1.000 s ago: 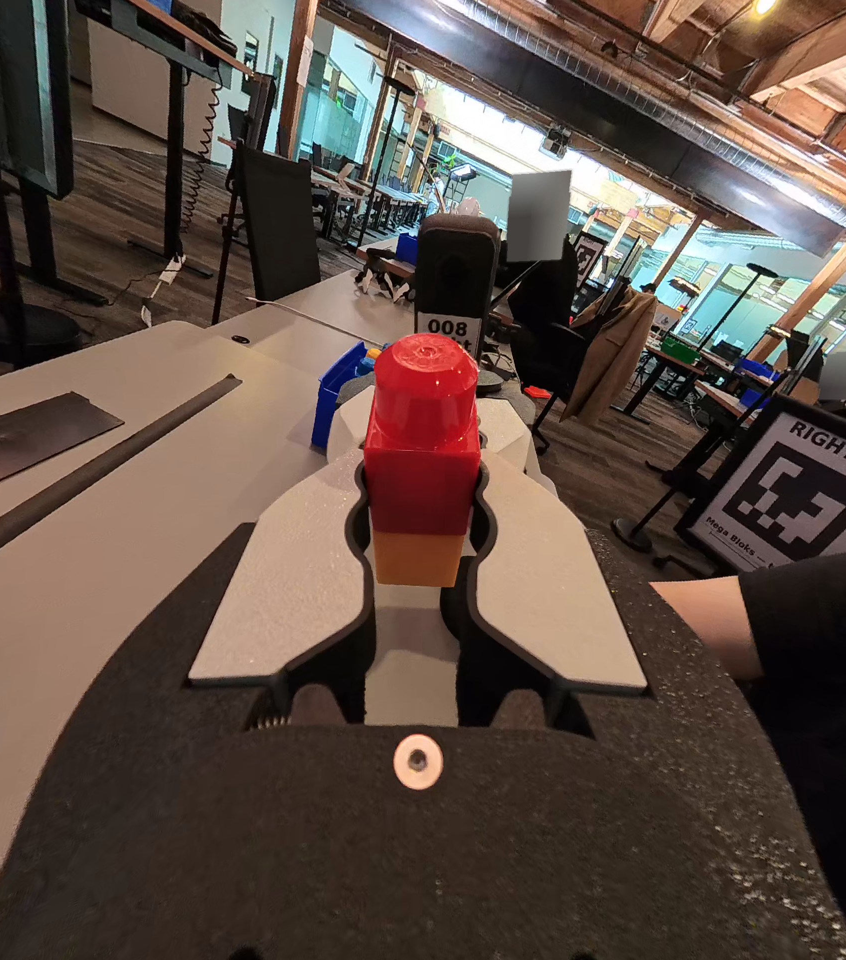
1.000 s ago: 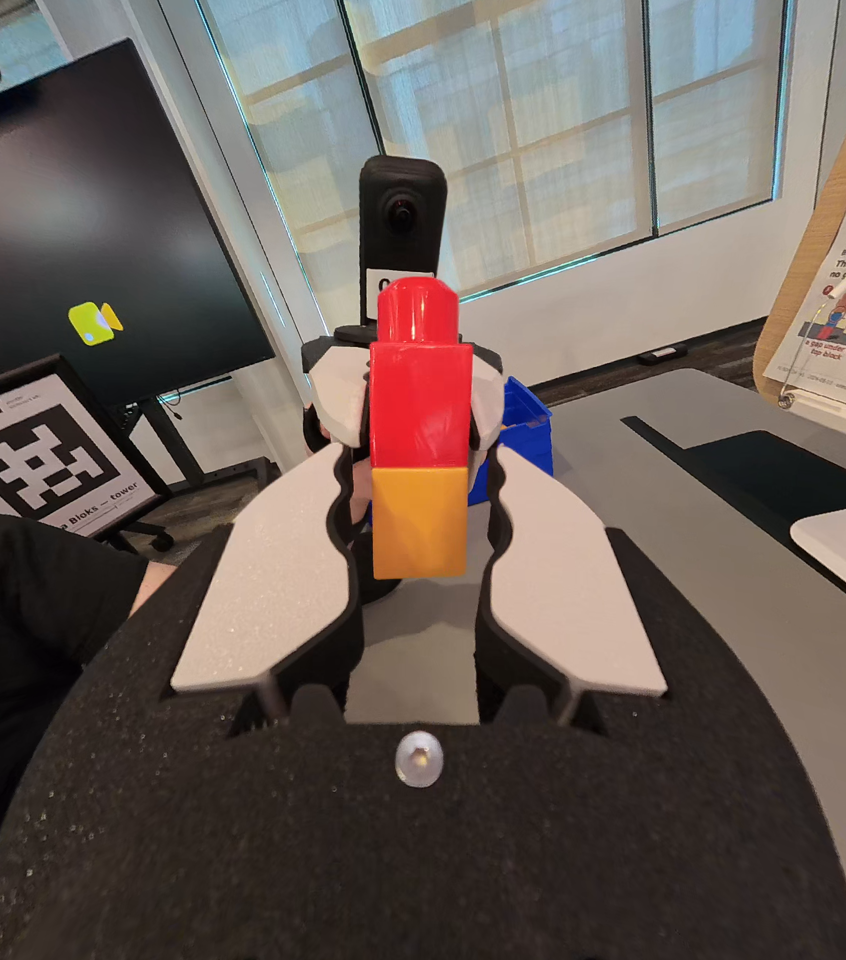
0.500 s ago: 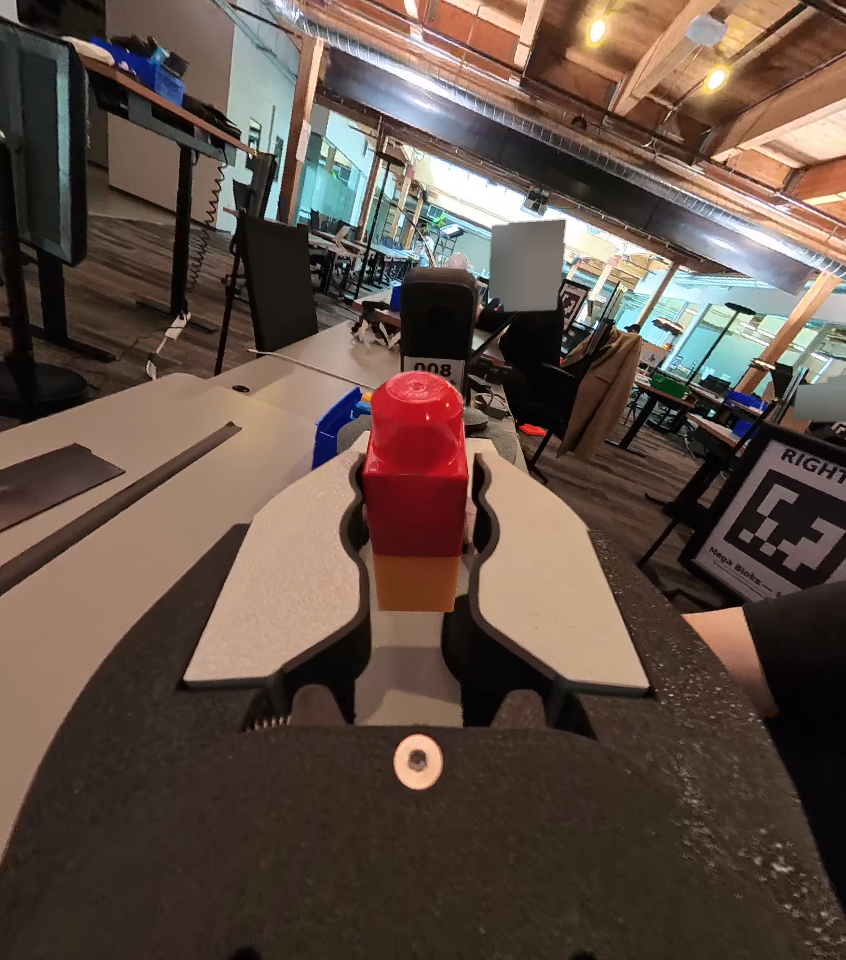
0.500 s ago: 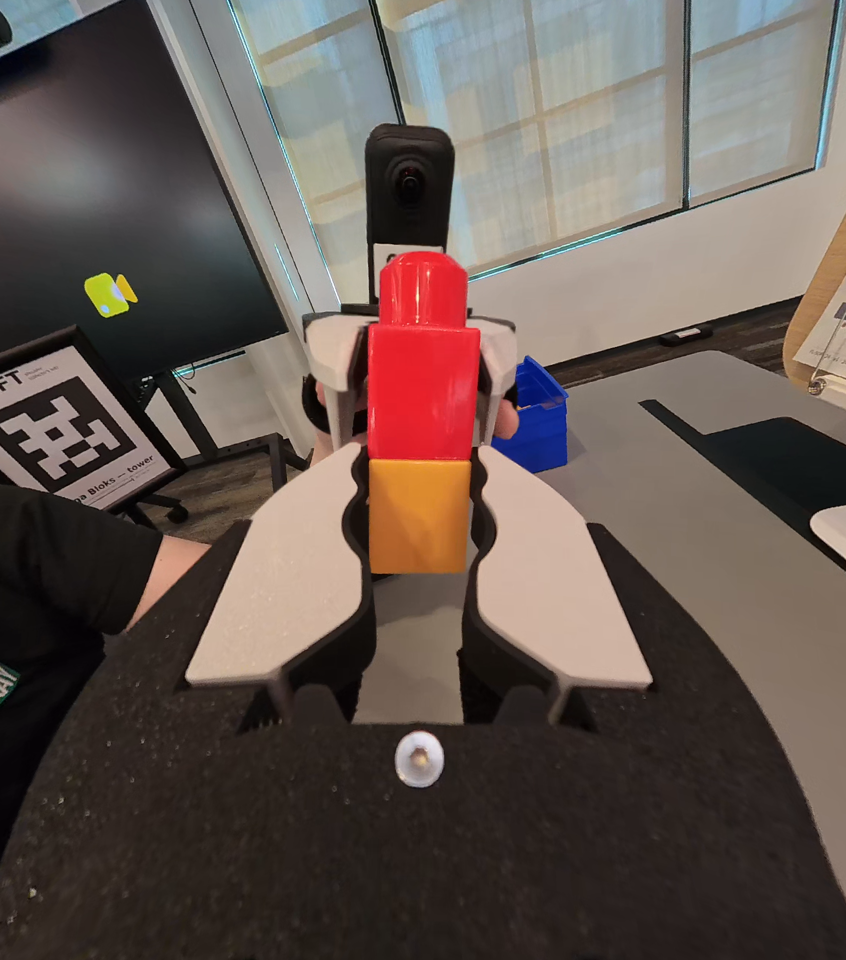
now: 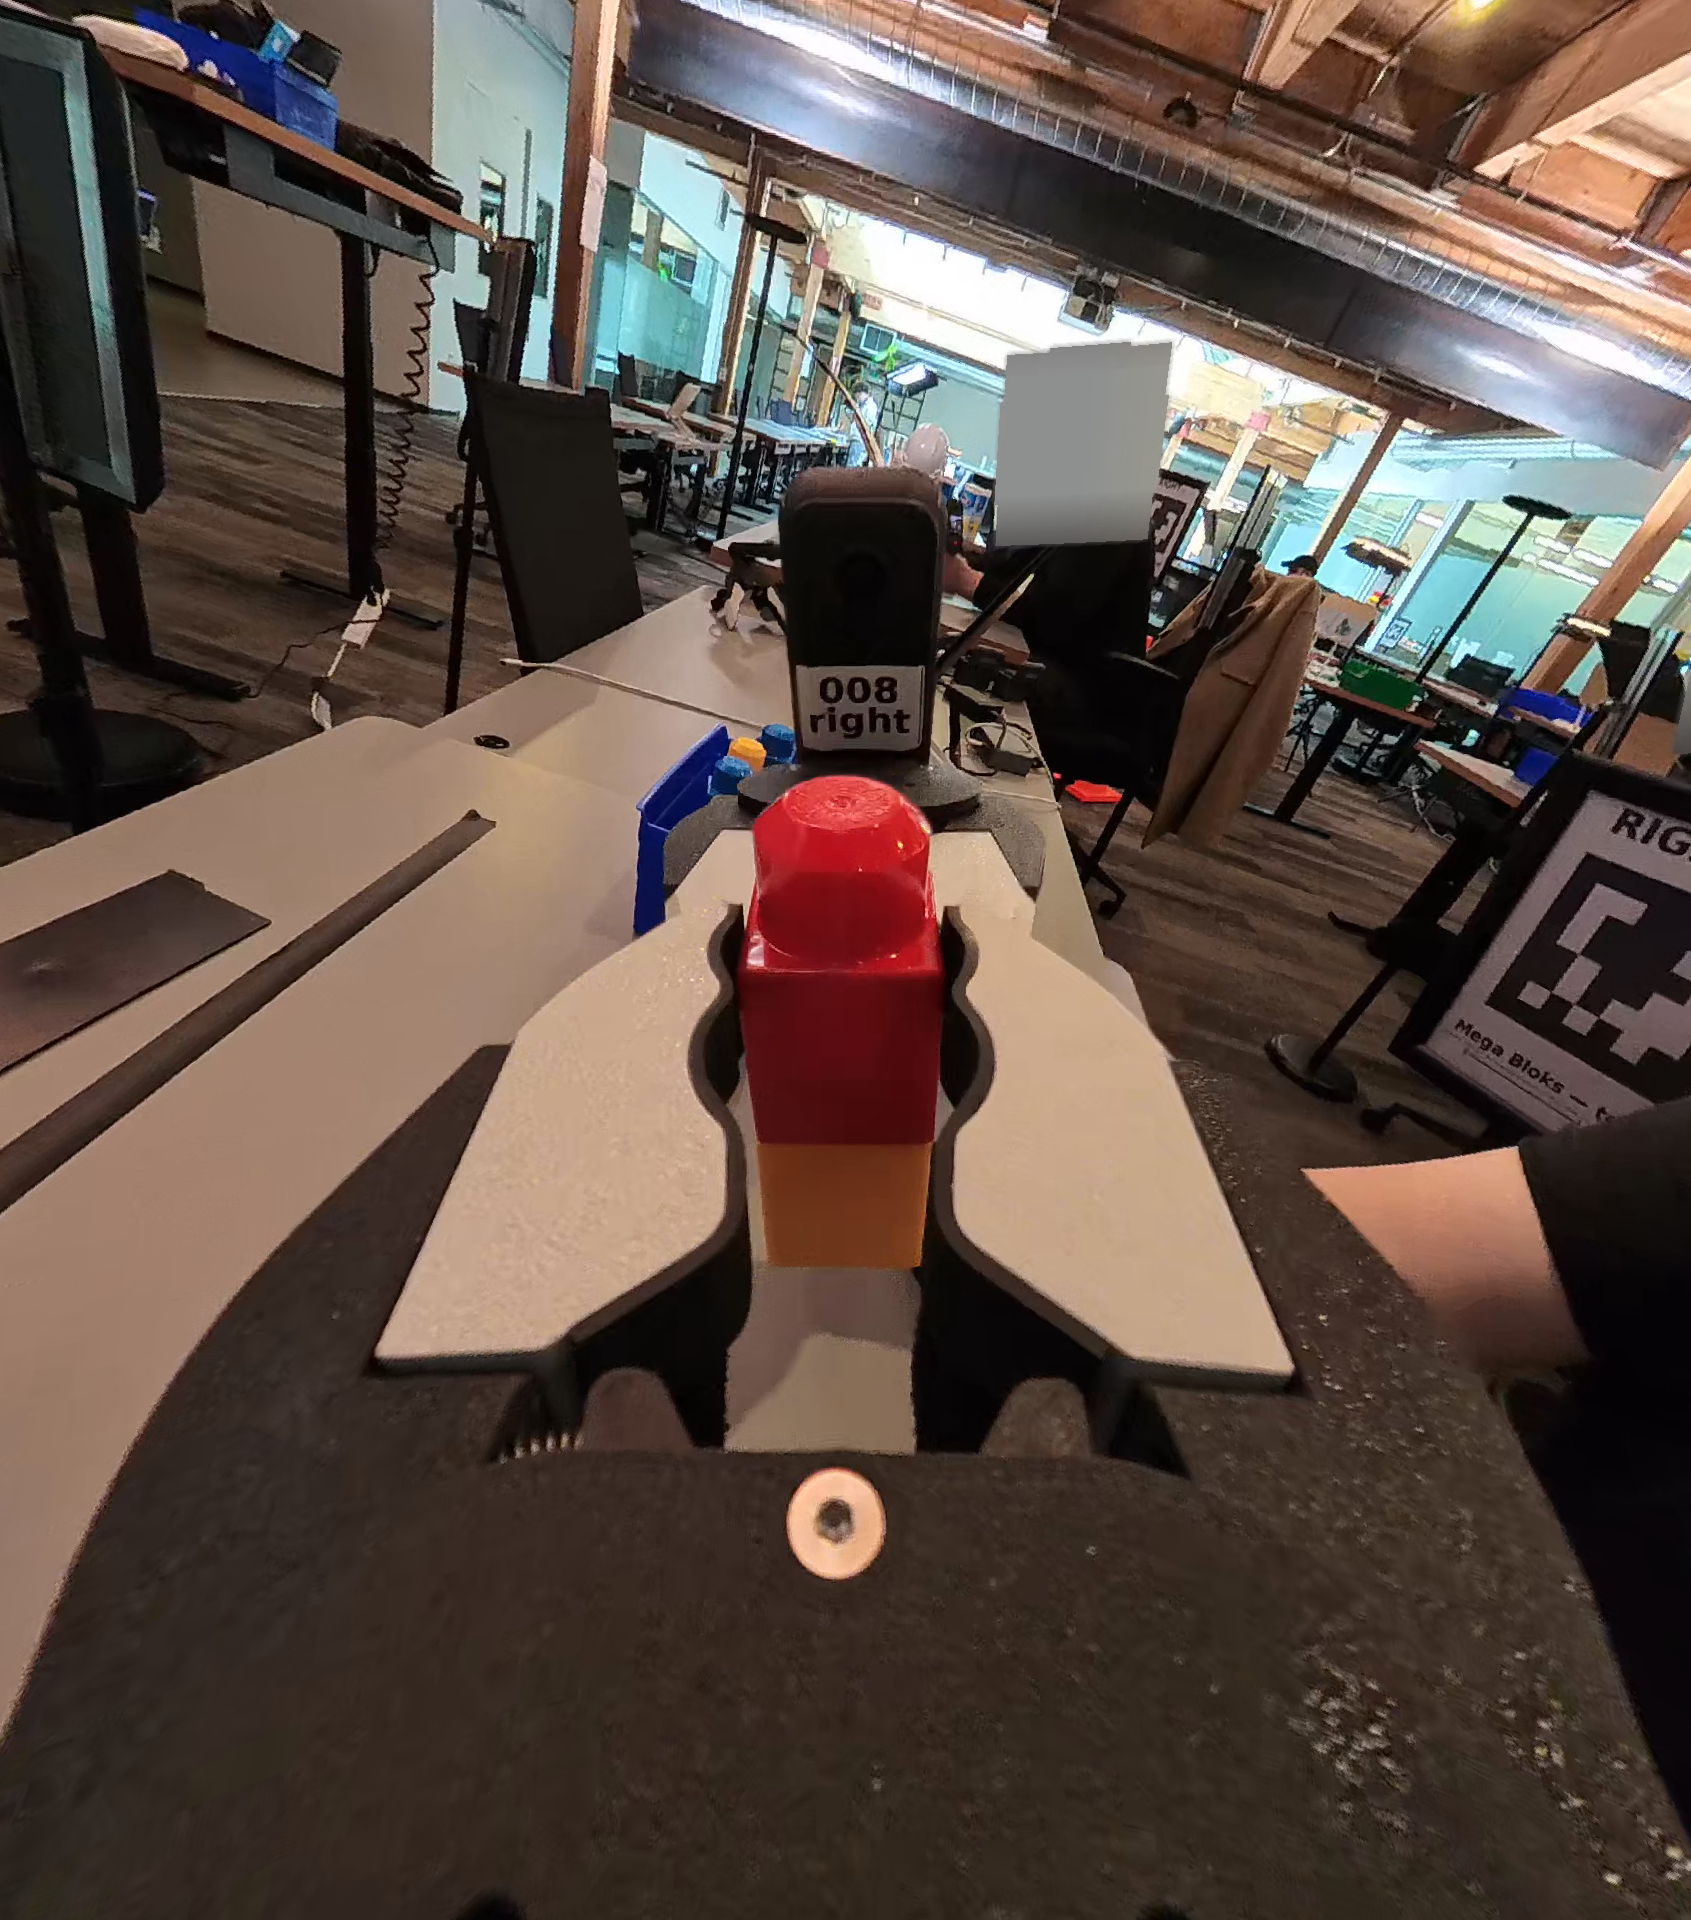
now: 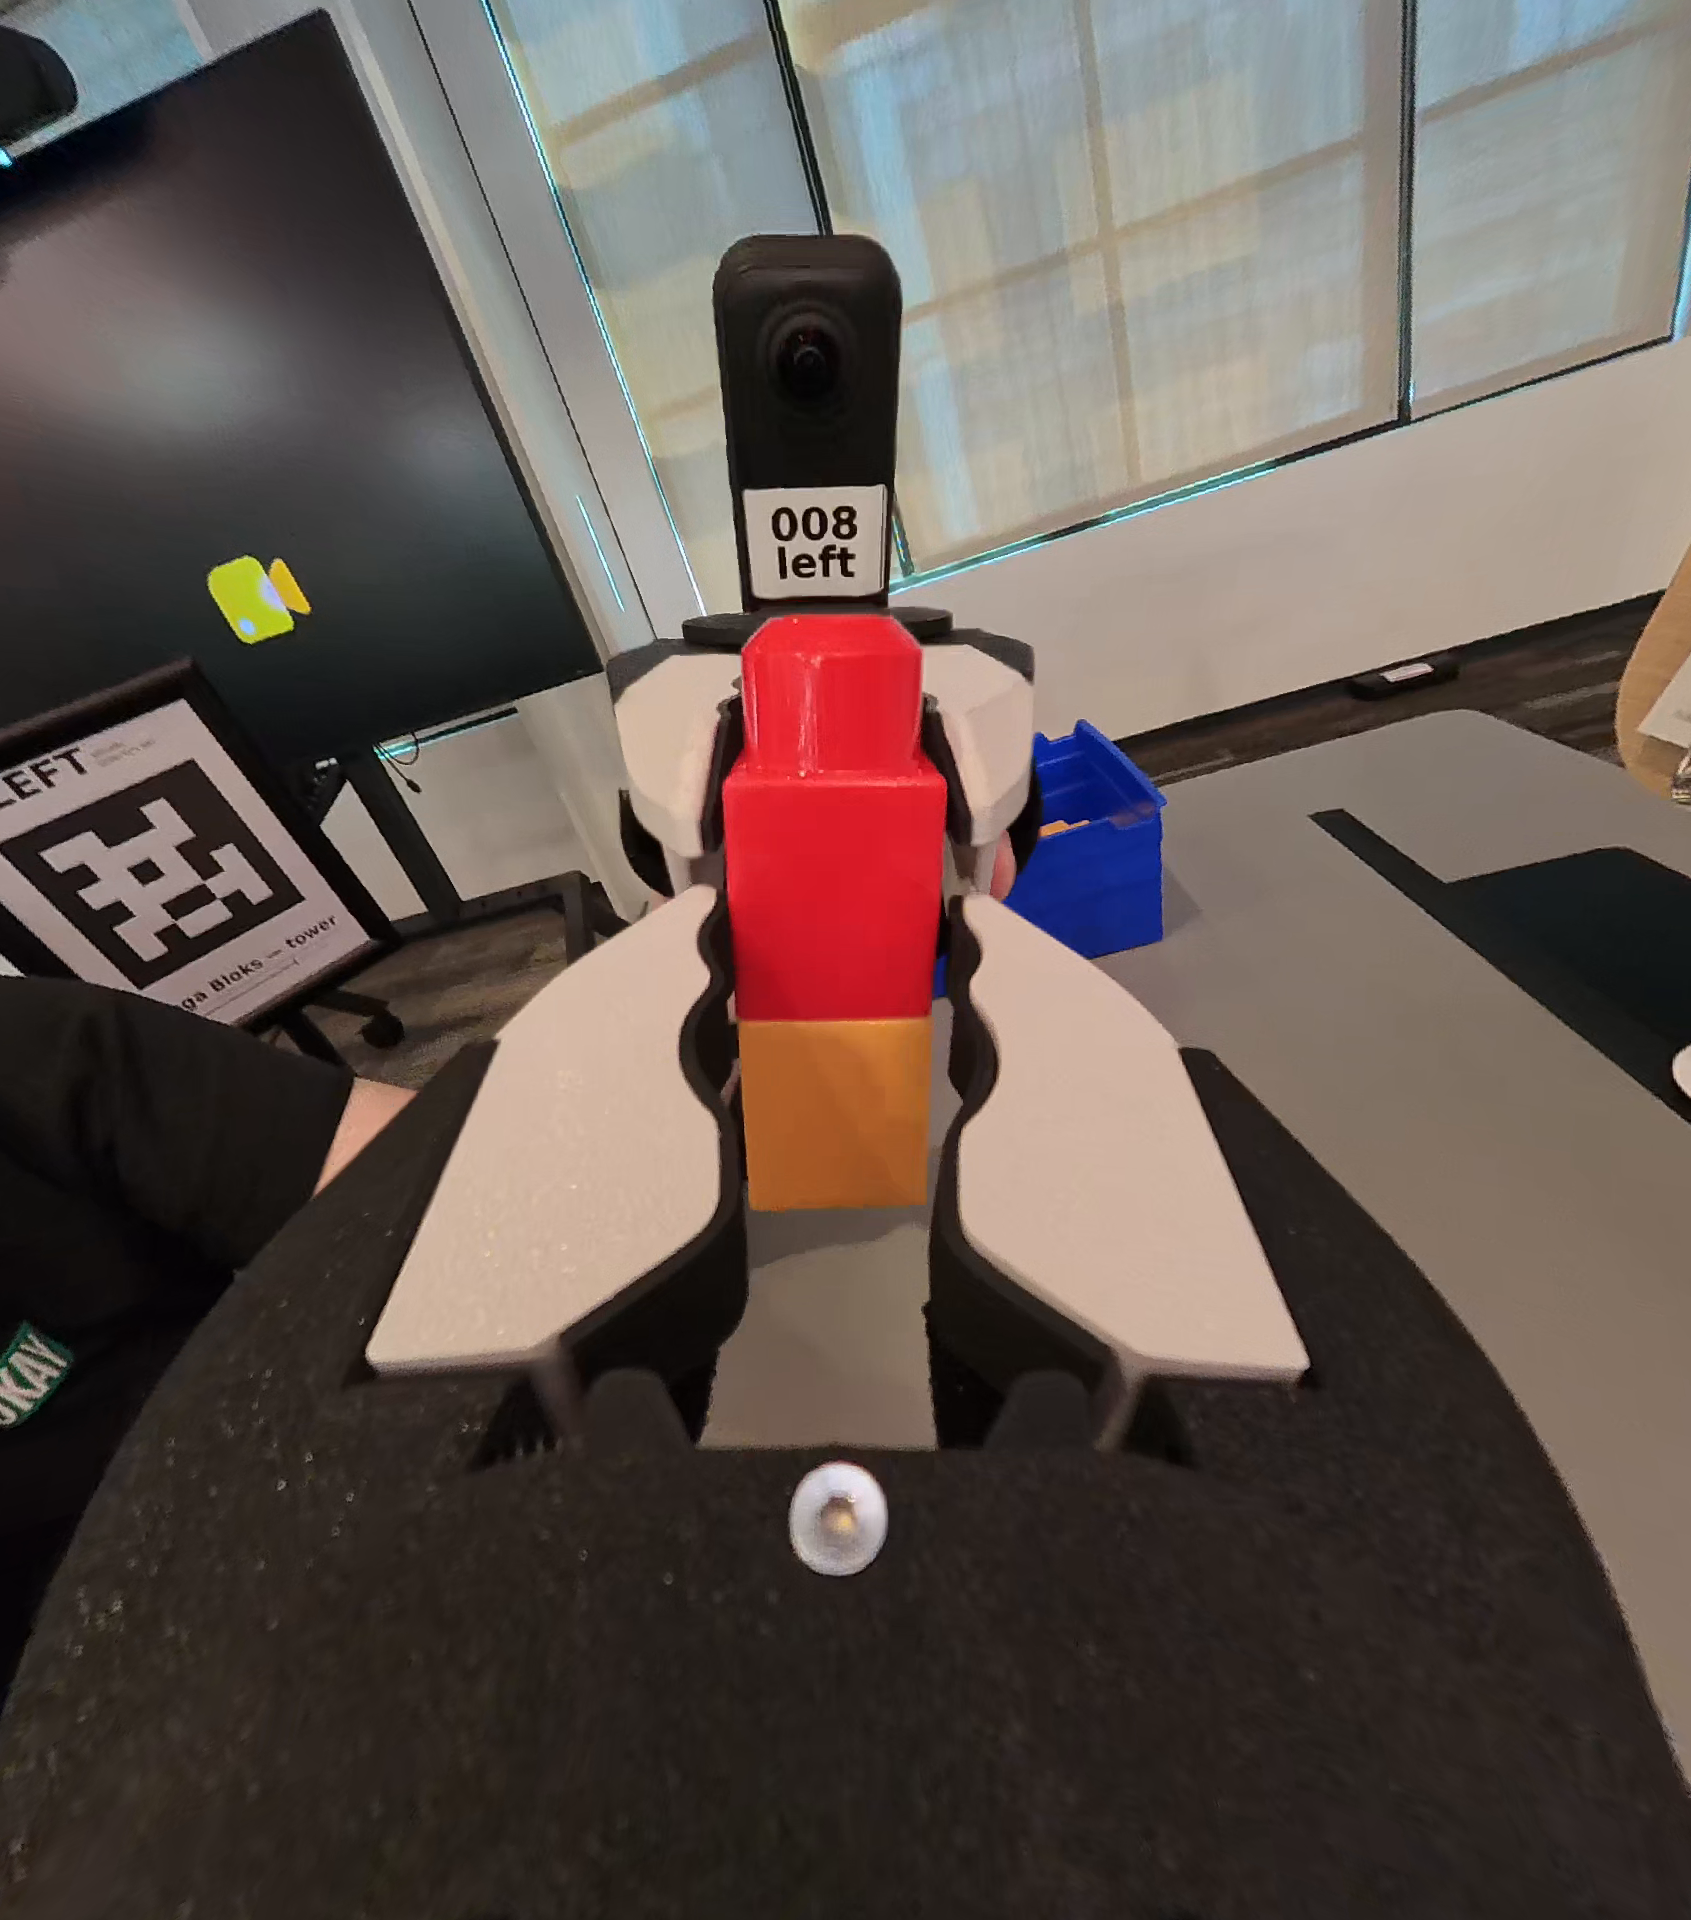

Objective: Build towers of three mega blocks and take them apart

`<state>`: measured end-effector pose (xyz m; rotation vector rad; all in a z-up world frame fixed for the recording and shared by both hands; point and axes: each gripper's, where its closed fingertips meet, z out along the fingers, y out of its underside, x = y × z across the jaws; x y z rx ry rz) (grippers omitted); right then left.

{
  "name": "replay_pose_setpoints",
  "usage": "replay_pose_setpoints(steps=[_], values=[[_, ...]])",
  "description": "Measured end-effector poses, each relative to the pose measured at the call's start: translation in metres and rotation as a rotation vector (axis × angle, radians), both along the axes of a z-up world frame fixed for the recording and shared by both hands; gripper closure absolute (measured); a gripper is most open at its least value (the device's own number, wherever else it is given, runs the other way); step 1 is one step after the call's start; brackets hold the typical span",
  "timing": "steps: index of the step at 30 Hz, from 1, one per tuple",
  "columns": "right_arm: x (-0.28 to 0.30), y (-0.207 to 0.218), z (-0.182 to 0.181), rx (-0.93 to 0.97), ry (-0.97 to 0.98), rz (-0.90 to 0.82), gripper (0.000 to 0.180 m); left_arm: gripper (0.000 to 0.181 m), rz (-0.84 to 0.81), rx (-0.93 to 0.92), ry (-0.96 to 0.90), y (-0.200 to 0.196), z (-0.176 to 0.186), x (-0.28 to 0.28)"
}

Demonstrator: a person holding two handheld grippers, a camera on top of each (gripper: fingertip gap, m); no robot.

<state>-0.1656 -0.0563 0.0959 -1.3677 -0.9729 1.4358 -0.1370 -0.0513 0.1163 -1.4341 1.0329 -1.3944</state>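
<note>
Left gripper (image 5: 841,1023) is clenched on the red block (image 5: 839,1023); right gripper (image 6: 836,1049) is clenched on the orange block (image 6: 836,1112) beneath, the pair held above the grey surface (image 6: 1443,1091). Light, rigid, smooth plastic, probably slippery: grip flat sidewalls, not the stud.

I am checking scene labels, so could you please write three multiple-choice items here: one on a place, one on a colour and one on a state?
1. Where does the blue bin stand? A on the floor; B on the grey table; C on a chair.
2. What colour is the block under the red block? A green; B orange; C white.
3. How are the two blocks? A stacked together; B lying apart; C inside the bin.
Answers: 1 B, the bin rests on the tabletop; 2 B, an orange block sits below the red; 3 A, their faces meet with no gap.
</note>
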Motion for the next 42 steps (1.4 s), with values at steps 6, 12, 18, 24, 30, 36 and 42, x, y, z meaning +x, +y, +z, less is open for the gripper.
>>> replay_pose_setpoints(steps=[6, 12, 18, 24, 30, 36, 42], values=[[0.001, 0.001, -0.003, 0.035, -0.041, -0.028, 0.144, 0.139, 0.01, -0.037, -0.015, 0.001, 0.002, -0.001], [0.014, 0.008, 0.002, 0.118, -0.036, -0.095, 0.145, 0.135, 0.146, 0.014, -0.081, -0.029, 0.046, -0.063], [0.034, 0.019, -0.002, 0.09, -0.046, -0.127, 0.144, 0.139, 0.623, 0.094, 0.297, -0.026, 0.031, -0.201], [0.043, 0.026, -0.001, 0.086, -0.063, -0.175, 0.144, 0.157, 1.056, -0.06, 0.918, 0.007, -0.075, -0.406], [0.043, 0.029, -0.007, 0.061, -0.069, -0.192, 0.144, 0.154, 1.116, -0.27, 1.14, 0.016, -0.158, -0.486], [0.05, 0.031, -0.011, 0.029, -0.068, -0.202, 0.144, 0.143, 1.099, -0.334, 1.378, 0.027, -0.212, -0.513], [0.059, 0.034, -0.009, -0.004, -0.037, -0.21, 0.144, 0.133, 1.072, -0.368, 1.452, 0.029, -0.236, -0.523]])
